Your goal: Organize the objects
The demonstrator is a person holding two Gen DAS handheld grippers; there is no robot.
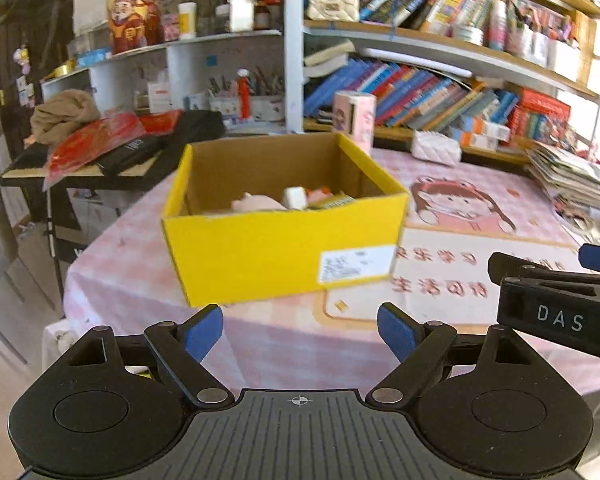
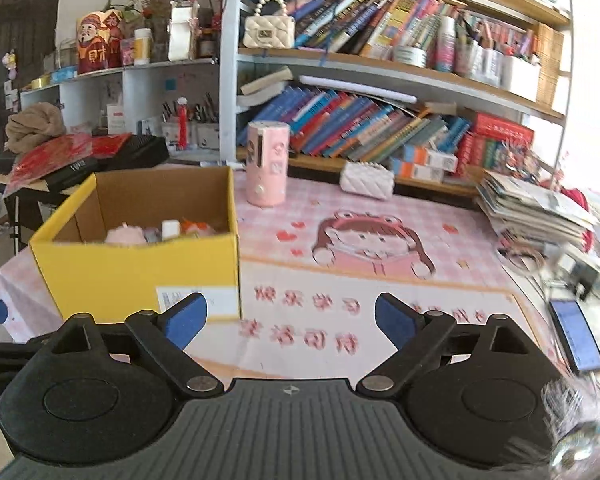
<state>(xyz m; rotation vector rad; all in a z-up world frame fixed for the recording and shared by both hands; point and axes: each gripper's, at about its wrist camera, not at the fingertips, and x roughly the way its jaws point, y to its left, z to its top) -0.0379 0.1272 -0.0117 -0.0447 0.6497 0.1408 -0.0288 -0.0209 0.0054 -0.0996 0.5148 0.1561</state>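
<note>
While both sets of blue pads stand wide apart with nothing between them, the left claw [image 1: 300,334] hangs over the near edge of the bench [image 1: 292,344], its pink checked cloth showing between the fingers. Just beyond sits the open yellow cardboard box [image 1: 276,252], long axis running left to right, white label on its near wall, small pink and white items inside. Beside it, the right claw [image 2: 290,320] hovers empty over the cloth's cartoon girl print [image 2: 372,244].
</note>
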